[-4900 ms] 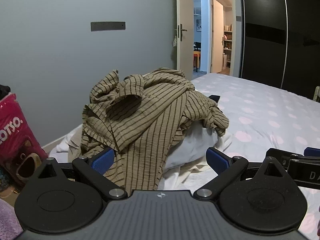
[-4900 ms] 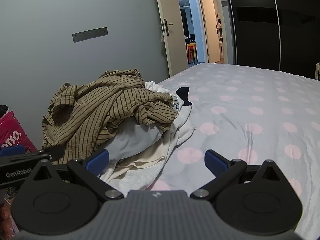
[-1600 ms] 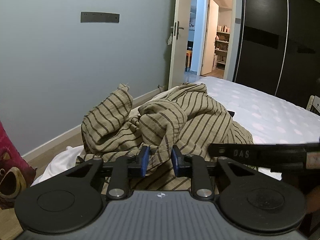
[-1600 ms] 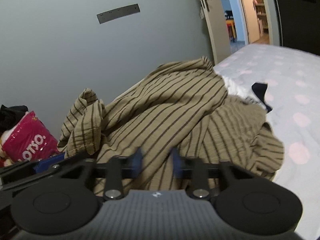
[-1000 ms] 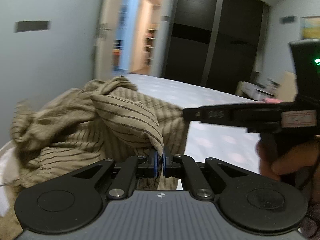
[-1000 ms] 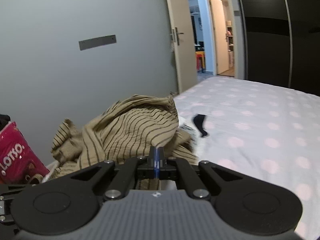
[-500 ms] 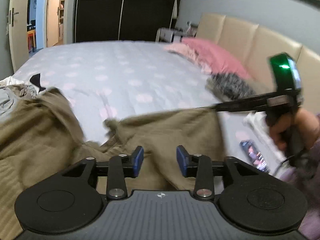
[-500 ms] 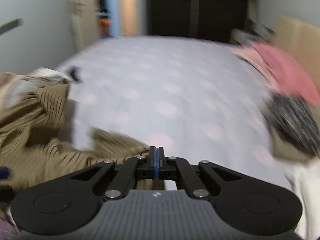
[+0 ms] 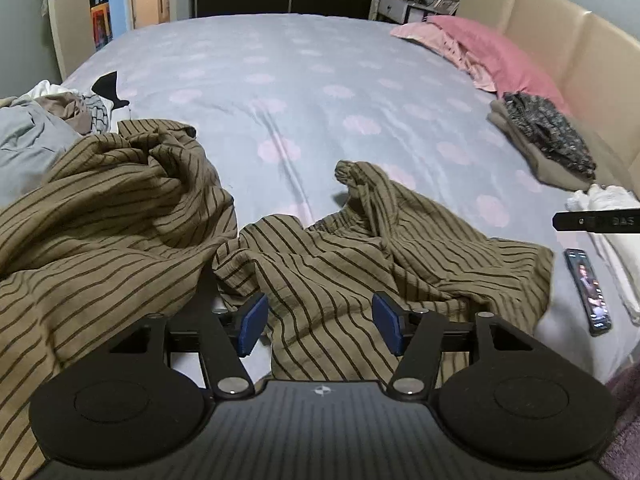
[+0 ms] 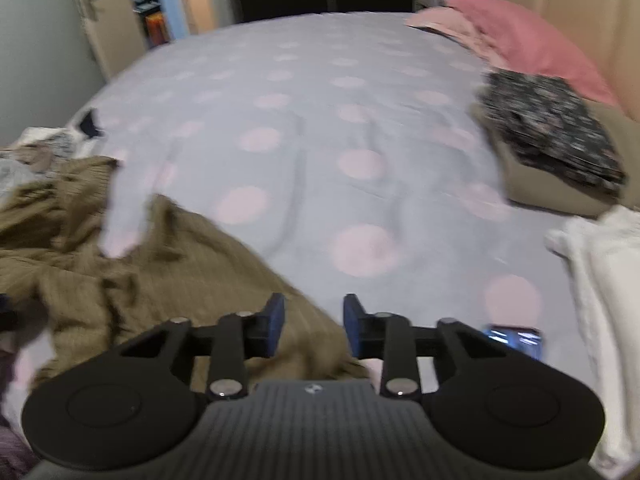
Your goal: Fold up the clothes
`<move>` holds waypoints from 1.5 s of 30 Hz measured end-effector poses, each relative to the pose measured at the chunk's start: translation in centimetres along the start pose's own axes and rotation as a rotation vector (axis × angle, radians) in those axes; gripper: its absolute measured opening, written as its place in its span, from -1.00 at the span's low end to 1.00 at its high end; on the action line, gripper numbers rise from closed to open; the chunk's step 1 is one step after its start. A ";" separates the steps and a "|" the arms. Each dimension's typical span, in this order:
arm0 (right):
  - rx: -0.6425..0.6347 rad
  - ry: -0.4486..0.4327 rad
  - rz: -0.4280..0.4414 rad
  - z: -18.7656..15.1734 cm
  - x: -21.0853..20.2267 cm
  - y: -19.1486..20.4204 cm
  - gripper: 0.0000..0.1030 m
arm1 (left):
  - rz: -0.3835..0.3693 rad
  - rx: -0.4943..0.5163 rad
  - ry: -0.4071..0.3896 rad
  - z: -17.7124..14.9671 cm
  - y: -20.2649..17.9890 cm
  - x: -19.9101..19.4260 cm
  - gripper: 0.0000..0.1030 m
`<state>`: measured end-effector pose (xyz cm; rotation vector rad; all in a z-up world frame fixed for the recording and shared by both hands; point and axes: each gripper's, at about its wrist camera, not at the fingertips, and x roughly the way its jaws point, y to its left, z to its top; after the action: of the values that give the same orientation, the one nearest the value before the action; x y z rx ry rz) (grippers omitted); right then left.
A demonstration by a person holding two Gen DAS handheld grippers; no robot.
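Left wrist view: the left gripper [image 9: 320, 322] sits at six o'clock with its blue pads spread wide, released and gripping nothing. Under and ahead of it lies the striped brown garment [image 9: 132, 216], crumpled across the near edge of the bed [image 9: 304, 92], its bulk running from nine o'clock round to about four o'clock, with one twisted end raised near the centre. The bedsheet is grey-blue with pale pink dots. At ten o'clock, beyond the garment, is a heap of other clothes [image 9: 44, 120], grey, white and beige. At two o'clock pink pillows [image 9: 484, 52] lean against the beige padded headboard [image 9: 560, 52], and just below them rests a folded stack with a dark patterned piece on top [image 9: 548, 136]. A white knitted item [image 9: 608, 208] lies at three o'clock, and a phone [image 9: 590, 290] with a lit screen lies on the sheet just beside the garment's right edge. A black bar of the other gripper [image 9: 596, 221] juts in at three o'clock.

Right wrist view, blurred by motion: the right gripper [image 10: 314, 326] at six o'clock has its pads parted, loosed, with nothing between them. The striped brown garment [image 10: 120, 280] spreads from nine o'clock to just under the pads. The folded stack [image 10: 556, 140] is at two o'clock, the pink pillows [image 10: 520, 40] at one o'clock, the white knitted item [image 10: 600, 264] at four o'clock, and the phone [image 10: 516, 340] just right of the fingers.
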<state>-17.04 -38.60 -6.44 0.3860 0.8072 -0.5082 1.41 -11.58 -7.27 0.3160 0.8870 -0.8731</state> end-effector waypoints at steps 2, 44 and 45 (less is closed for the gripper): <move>-0.030 0.003 0.049 -0.2 0.6 1.5 -0.15 | -0.019 -0.008 0.000 0.1 -0.5 0.6 0.14; 0.166 -0.008 -0.340 -0.5 1.3 -6.3 -0.97 | 0.053 -0.011 -0.040 1.3 0.7 0.8 -0.77; 0.182 0.017 -0.359 -0.7 1.4 -7.1 -0.97 | 0.055 -0.011 -0.033 1.4 0.9 0.8 -0.69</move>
<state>-20.65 -44.41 -8.93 0.4146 0.8536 -0.9187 3.08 -12.26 -7.17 0.3138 0.8486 -0.8200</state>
